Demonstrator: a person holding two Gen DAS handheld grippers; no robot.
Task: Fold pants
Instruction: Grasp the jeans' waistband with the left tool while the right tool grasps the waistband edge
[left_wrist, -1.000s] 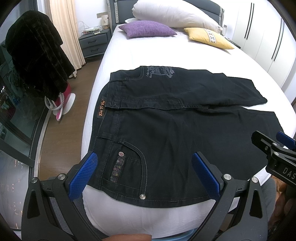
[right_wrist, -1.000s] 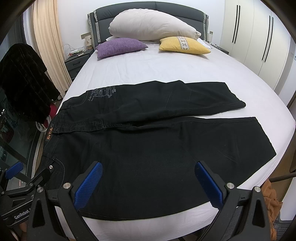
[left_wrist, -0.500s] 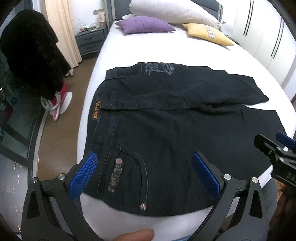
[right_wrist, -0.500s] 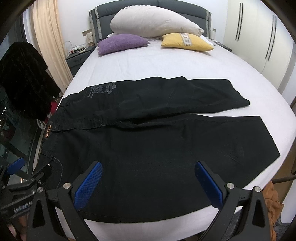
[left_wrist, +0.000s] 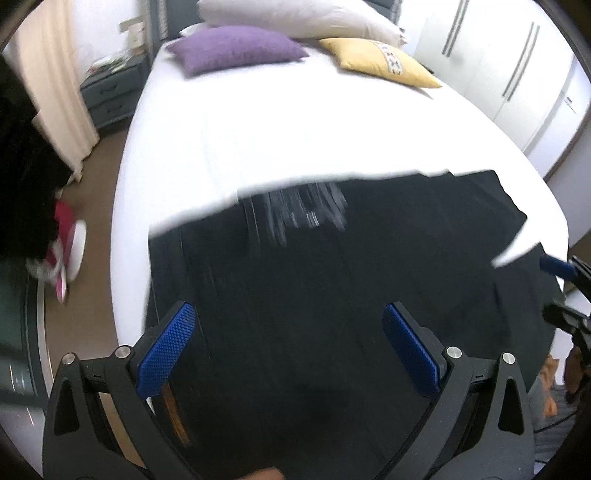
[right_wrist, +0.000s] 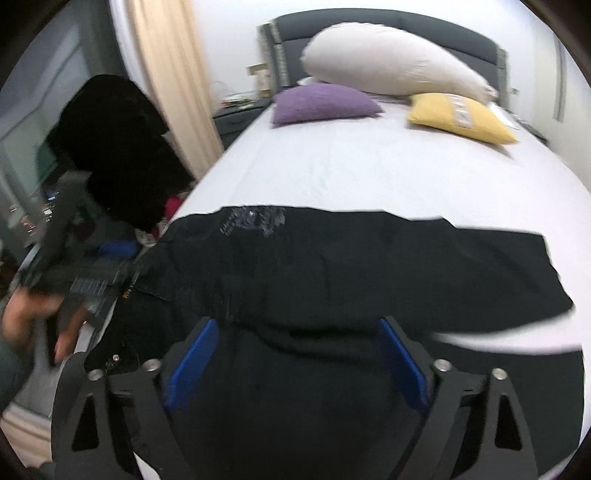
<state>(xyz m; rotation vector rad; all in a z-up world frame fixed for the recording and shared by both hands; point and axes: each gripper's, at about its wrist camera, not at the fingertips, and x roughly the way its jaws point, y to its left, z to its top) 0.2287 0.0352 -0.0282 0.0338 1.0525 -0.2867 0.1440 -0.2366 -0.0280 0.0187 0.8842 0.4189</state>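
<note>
Two grippers hover low over the black pants (left_wrist: 332, 295), and both frames are smeared by motion, so fine detail is lost. The pants lie spread across the foot end of the white bed (left_wrist: 295, 140), filling the lower half of each view from about 9 o'clock round to 3 o'clock; the two legs run toward 3 o'clock, with a sliver of sheet showing between their ends. A pale printed patch on the far half sits near 12 o'clock of the garment in both views.

The left gripper (left_wrist: 288, 347) has its blue pads spread wide apart with only dark cloth seen between them; nothing is pinched. The right gripper (right_wrist: 295, 362) is likewise spread, its pads well apart above the cloth near the seam between the legs, gripping nothing. The left gripper also shows blurred at 9 o'clock in the right wrist view, in the person's hand.

As a judgement: the task is barely begun. The pants look laid out with the legs side by side, not yet stacked, and no lengthwise or crosswise fold is complete. Grasping, bringing one leg over the other, and folding down the length all seem left to do.

A purple cushion (right_wrist: 325, 101), a yellow cushion (right_wrist: 458, 118) and a white pillow (right_wrist: 391, 66) lie well apart at 12 o'clock.
</note>
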